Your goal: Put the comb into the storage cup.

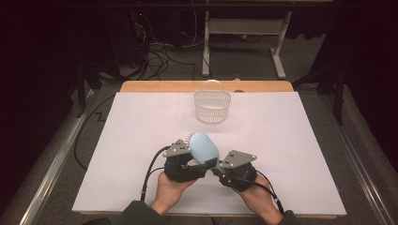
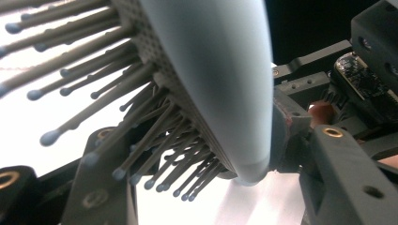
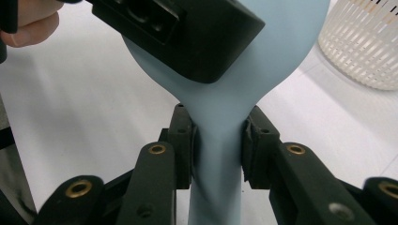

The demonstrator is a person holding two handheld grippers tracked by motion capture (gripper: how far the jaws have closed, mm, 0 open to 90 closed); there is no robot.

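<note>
A pale blue hairbrush (image 1: 203, 147) is held up above the near middle of the white table (image 1: 141, 131), between the two grippers, its oval head raised and leaning away from the person. In the right gripper view the brush's neck runs straight up between the two black jaws, and both pads press against its sides — a firm hold on the handle just below the head. The right gripper (image 3: 218, 140) sits at the brush's lower right in the high view, in the person's right hand (image 1: 257, 199). The left gripper (image 1: 190, 165) is on the head itself: in the left gripper view the grey bristles (image 2: 94, 84) with their rounded tips fan out over one jaw while the smooth blue back lies toward the other. Its jaws look partly closed around the head; whether both pads truly press on it is hard to tell at this close range, though it seems so. Farther back, well apart from the hands, a white slatted basket (image 1: 212, 107) stands upright near the table's far edge.
</note>
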